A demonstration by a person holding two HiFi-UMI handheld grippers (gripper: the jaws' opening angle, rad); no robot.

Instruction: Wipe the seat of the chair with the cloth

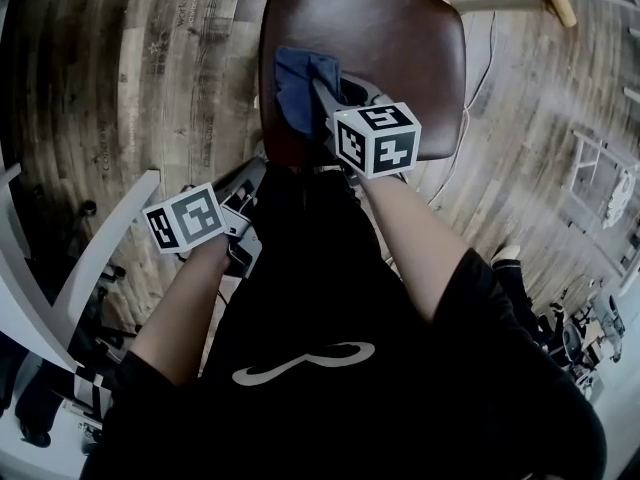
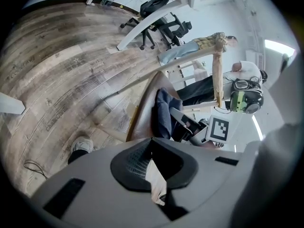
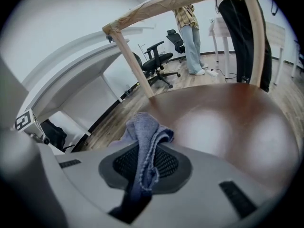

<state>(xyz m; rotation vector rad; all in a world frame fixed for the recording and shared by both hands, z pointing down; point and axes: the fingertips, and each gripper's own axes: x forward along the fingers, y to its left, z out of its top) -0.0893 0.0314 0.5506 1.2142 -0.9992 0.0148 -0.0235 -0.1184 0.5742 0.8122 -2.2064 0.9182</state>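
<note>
The chair's brown seat [image 1: 400, 38] lies straight below me in the head view. A blue cloth [image 1: 298, 83] rests bunched on its left part, and my right gripper [image 1: 322, 96] is shut on it, just above the seat. In the right gripper view the cloth [image 3: 142, 129] hangs folded out of the closed jaws of that gripper [image 3: 142, 167], with the glossy seat [image 3: 223, 127] beyond. My left gripper [image 1: 232, 230] is held off the seat near my left hip; its jaws [image 2: 154, 170] stand shut and hold nothing. From there the seat [image 2: 142, 113] and cloth [image 2: 164, 113] show edge-on.
Wooden plank floor [image 1: 130, 78] surrounds the chair. The chair's pale wooden back frame [image 3: 137, 65] rises behind the seat. A white desk edge [image 1: 100, 253] curves at the left. A cable [image 1: 470, 98] runs right of the seat. Office chairs [image 3: 159, 61] and a standing person [image 3: 190, 37] are farther off.
</note>
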